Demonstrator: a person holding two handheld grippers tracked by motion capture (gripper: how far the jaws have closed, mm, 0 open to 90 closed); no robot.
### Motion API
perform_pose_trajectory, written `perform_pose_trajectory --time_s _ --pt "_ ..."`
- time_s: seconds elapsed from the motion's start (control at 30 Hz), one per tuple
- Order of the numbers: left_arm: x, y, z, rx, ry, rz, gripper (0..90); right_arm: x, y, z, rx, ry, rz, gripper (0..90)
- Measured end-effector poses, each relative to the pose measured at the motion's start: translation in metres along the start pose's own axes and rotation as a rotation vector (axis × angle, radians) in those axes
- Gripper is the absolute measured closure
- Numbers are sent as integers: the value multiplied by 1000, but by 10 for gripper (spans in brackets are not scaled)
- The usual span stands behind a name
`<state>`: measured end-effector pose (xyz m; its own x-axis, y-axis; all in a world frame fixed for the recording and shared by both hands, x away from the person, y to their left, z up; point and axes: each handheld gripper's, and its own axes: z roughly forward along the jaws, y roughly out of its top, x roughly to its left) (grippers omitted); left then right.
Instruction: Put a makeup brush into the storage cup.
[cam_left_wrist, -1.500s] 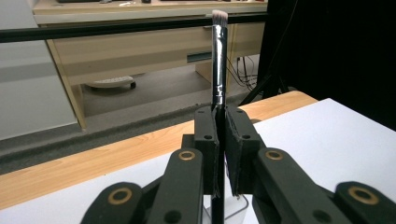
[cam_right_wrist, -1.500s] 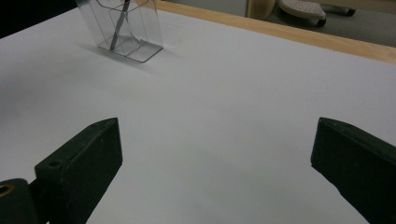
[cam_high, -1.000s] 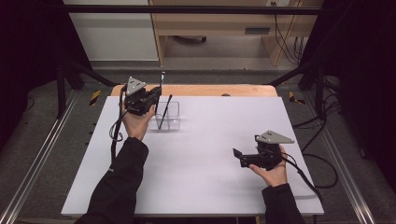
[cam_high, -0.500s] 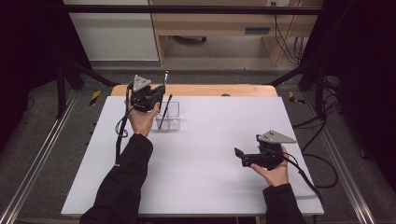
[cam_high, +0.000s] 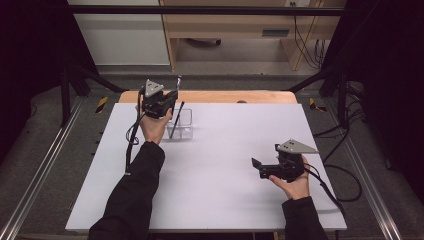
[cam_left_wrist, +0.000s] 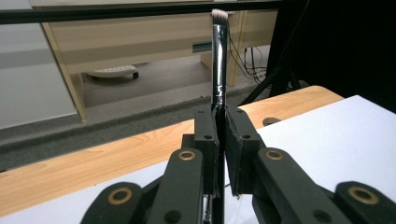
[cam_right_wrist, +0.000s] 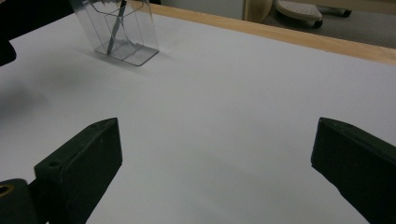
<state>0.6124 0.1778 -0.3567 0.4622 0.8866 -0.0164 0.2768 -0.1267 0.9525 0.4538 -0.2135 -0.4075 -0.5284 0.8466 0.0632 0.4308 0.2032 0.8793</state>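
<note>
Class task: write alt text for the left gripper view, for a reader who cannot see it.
Two black fingers clamp an upright makeup brush, bristles on top. Behind lie a wooden table edge, a white board and a desk.

Left tool (cam_high: 167, 102) near counter's far-left corner, forearm stretched forward, jaws clamped tight on a thin upright stick. Right tool (cam_high: 257, 167) near right edge, held level, pointing left, jaws wide apart.

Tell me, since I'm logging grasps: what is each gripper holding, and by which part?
Left gripper: thin black makeup brush, clamped along its handle, bristles up. Right gripper: nothing, jaws apart.
</note>
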Motion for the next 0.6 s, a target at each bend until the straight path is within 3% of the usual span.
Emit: perform_pose_trajectory --time_s 0.6 --pt "5 -10 13 22 13 12 834 0 0 0 -2 2 1 24"
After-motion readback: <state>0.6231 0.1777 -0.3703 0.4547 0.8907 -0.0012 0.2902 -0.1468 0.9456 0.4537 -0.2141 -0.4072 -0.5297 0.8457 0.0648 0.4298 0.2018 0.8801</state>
